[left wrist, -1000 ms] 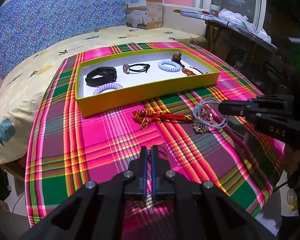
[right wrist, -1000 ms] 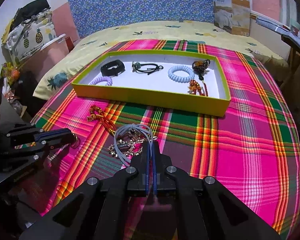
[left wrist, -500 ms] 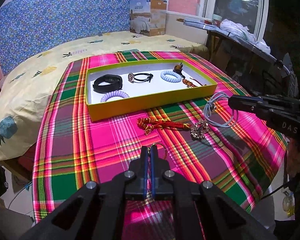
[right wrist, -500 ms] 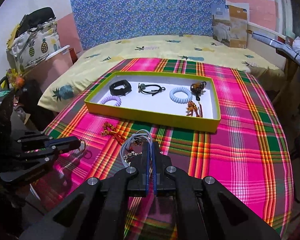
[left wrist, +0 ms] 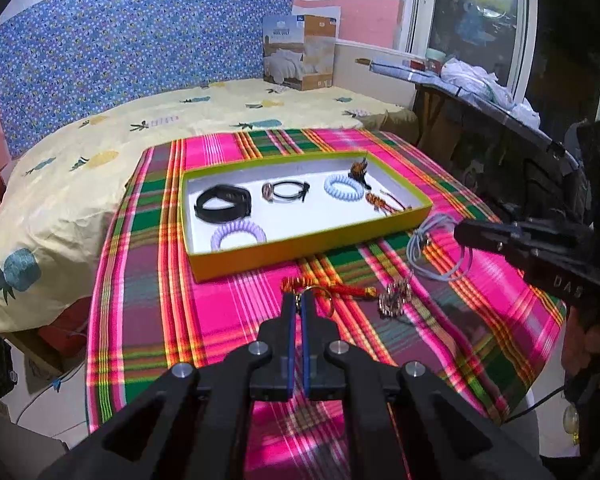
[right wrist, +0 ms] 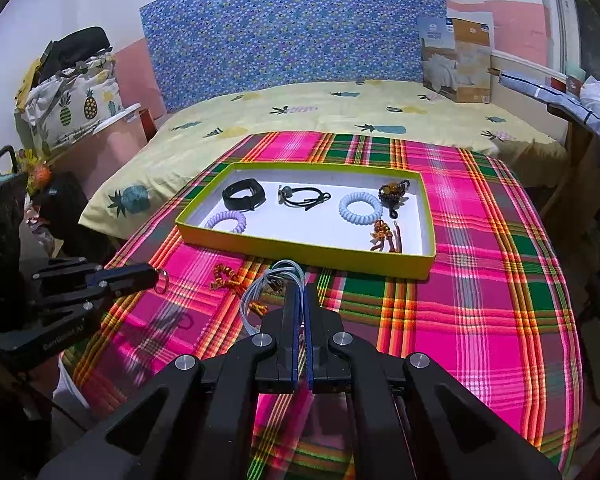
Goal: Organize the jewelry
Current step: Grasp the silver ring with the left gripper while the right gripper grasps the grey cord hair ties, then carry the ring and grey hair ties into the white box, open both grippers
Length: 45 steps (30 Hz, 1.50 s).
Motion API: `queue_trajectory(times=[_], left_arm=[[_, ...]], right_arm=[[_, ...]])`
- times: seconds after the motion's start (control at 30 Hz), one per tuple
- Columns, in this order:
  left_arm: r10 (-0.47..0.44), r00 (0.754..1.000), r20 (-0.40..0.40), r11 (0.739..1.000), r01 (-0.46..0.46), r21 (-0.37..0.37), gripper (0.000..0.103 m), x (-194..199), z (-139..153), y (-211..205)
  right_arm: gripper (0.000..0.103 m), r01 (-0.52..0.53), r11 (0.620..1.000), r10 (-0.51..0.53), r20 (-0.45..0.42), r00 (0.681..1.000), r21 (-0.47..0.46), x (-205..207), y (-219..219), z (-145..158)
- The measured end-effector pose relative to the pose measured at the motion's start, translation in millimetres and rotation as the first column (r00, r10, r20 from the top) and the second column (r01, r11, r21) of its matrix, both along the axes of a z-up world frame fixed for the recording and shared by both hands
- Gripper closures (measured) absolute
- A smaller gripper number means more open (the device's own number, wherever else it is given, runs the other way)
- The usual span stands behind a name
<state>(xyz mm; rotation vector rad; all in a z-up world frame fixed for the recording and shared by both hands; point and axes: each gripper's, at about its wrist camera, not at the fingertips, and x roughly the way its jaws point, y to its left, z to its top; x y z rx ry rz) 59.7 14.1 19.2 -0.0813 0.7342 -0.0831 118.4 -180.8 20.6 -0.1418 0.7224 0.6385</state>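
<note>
Plaid cloth (left wrist: 148,320) covers the bench, yellow-green tray (left wrist: 300,246) lying on it w/ bands sorted inside. Right claw (right wrist: 300,292) clenched on grey-blue cord loops (right wrist: 260,292), lifted off the cloth, prob for carrying to the tray. Left claw (left wrist: 299,300) clenched on a small gold ring (left wrist: 320,294); red tassel (left wrist: 332,286) & metal charm (left wrist: 394,302) lie loose on the cloth, not yet sorted
</note>
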Motion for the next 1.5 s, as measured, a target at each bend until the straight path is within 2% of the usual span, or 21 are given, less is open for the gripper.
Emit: queue_trajectory(times=[0.37, 0.7, 1.07, 1.5], left_arm=[[-0.007, 0.999, 0.035, 1.000, 0.008, -0.021, 0.101, 24.8, 17.5, 6.6], [-0.012, 1.000, 0.017, 1.000, 0.012, 0.015, 0.101, 64.3, 16.2, 6.6], [-0.021, 0.999, -0.028, 1.000, 0.021, 0.014, 0.101, 107.2, 0.5, 6.2], [-0.041, 0.991, -0.124, 0.998, 0.045, 0.031, 0.101, 128.8, -29.1, -2.9]], right_arm=[[0.102, 0.019, 0.999, -0.020, 0.015, 1.000, 0.028, 20.7, -3.1, 12.0], [0.102, 0.031, 0.998, -0.031, 0.012, 0.999, 0.048, 54.3, 2.4, 14.1], [0.102, 0.063, 0.997, -0.061, -0.053, 0.997, 0.042, 97.5, 10.8, -7.7], [0.101, 0.063, 0.998, -0.062, -0.149, 0.987, 0.000, 121.7, 15.4, -41.2]])
